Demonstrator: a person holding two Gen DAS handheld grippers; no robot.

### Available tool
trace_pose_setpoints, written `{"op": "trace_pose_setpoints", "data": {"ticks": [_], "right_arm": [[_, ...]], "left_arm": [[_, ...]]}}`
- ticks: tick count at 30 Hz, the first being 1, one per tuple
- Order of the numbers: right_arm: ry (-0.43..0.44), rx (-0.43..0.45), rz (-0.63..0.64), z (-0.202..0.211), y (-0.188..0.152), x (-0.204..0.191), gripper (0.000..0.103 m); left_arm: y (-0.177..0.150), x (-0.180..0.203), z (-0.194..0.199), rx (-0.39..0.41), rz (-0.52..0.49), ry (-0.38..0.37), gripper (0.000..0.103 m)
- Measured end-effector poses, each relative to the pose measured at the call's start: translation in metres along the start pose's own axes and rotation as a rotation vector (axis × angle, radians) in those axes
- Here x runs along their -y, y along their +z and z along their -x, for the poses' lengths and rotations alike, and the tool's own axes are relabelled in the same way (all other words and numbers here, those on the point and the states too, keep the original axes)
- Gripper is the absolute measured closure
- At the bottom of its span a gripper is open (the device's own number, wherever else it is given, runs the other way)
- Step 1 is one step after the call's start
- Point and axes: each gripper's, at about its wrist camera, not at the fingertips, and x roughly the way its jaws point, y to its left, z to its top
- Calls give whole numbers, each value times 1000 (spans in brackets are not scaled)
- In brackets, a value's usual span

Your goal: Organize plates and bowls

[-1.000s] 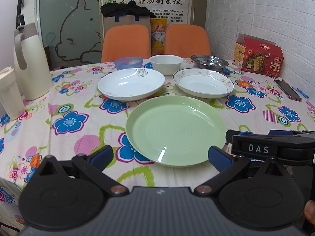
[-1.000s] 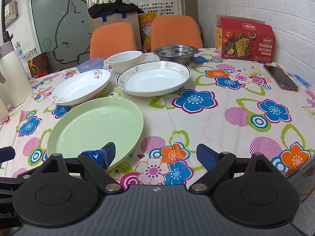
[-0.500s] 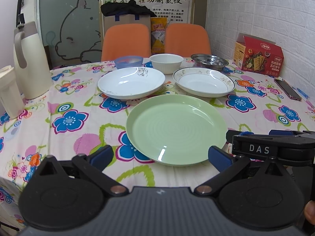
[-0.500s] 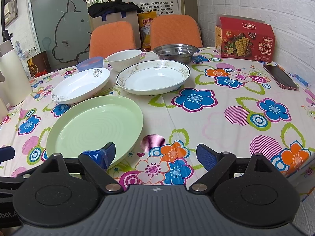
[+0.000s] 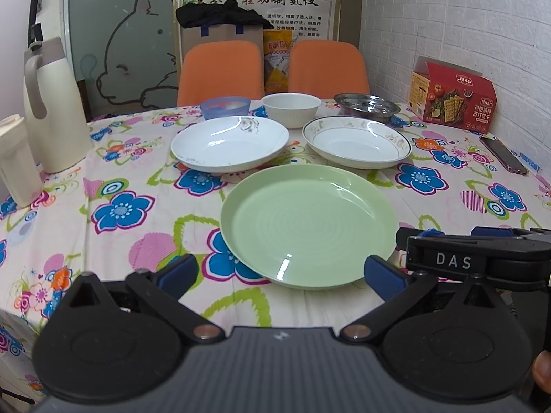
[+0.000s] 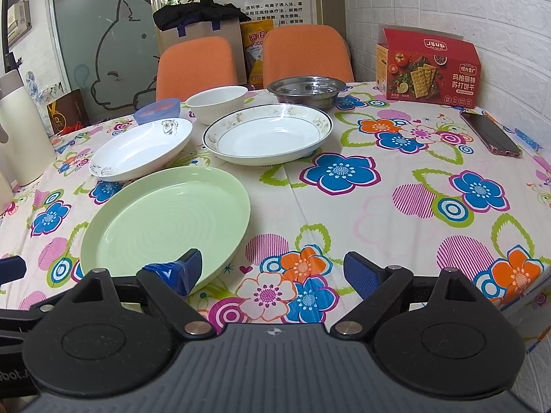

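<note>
A green plate (image 5: 308,222) (image 6: 165,222) lies nearest me on the floral tablecloth. Behind it sit a white plate (image 5: 229,143) (image 6: 141,148) on the left and a gold-rimmed plate (image 5: 356,141) (image 6: 268,132) on the right. Further back stand a blue bowl (image 5: 225,106) (image 6: 156,110), a white bowl (image 5: 291,108) (image 6: 217,103) and a steel bowl (image 5: 366,105) (image 6: 306,89). My left gripper (image 5: 280,272) is open and empty at the green plate's near edge. My right gripper (image 6: 275,270) is open and empty, its left finger over the plate's near right rim.
A cream jug (image 5: 51,103) and a white container (image 5: 13,161) stand at the left. A red cracker box (image 6: 427,67) and a phone (image 6: 490,134) are at the right by the brick wall. Two orange chairs (image 5: 220,70) stand behind the table.
Both cameras have crept slightly; the dishes have not moved and both grippers stay open.
</note>
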Motion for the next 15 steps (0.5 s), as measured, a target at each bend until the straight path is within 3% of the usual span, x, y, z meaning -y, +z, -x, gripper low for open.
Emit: {"op": "trace_pose_setpoints", "data": {"ticks": [15], "right_arm": [[-4,-1,3,0,0,0,26]], "left_arm": [[1,-1,-3,-9,2,-9,0]]}}
